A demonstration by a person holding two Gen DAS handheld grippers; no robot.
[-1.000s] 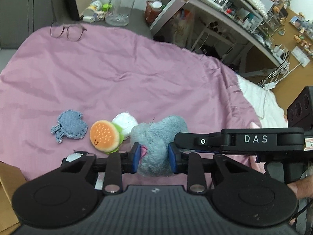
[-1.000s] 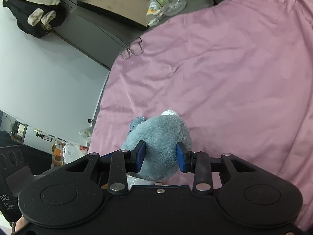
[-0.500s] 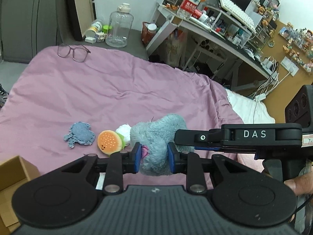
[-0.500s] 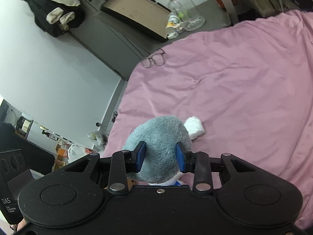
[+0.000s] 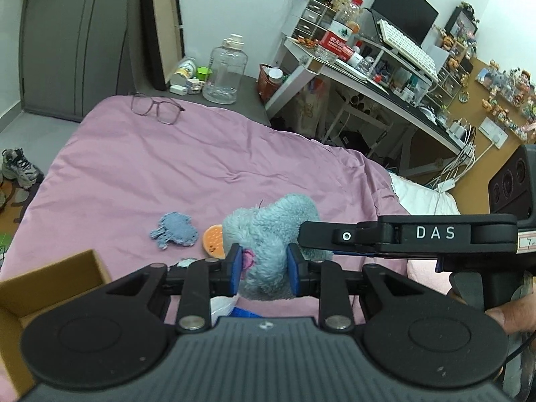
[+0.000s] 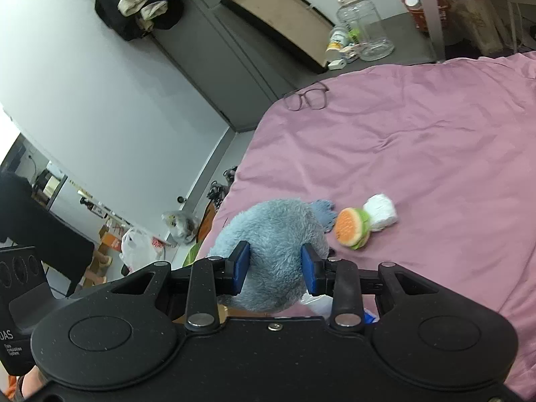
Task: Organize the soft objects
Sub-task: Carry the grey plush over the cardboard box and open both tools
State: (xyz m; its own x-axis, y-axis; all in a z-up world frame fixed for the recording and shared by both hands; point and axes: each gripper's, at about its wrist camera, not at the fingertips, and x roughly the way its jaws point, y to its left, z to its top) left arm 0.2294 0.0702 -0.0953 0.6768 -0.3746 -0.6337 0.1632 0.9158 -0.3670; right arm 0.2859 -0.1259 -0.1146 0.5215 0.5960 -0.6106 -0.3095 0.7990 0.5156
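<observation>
A fluffy blue-grey plush toy [image 5: 268,234] [image 6: 271,234] hangs above the pink bedspread [image 5: 167,167], gripped from two sides. My left gripper [image 5: 263,273] is shut on one end, beside a pink patch. My right gripper [image 6: 274,269] is shut on the other end; its body reaches in from the right in the left wrist view. On the bedspread below lie an orange burger plush [image 6: 351,227] [image 5: 212,241], a white soft bundle [image 6: 380,212] touching it, and a blue knitted piece [image 5: 174,231].
An open cardboard box [image 5: 40,288] sits at the lower left of the left wrist view. Glasses [image 5: 155,109] lie at the bed's far edge, with a clear jug [image 5: 227,70] behind. A cluttered desk [image 5: 368,77] stands at right. Shoes [image 5: 20,167] and bags are on the floor.
Both grippers rose and drew back with the blue-grey plush, lifting it off the bedspread. The burger, white bundle and knitted piece now lie farther below; the cardboard box came into view.
</observation>
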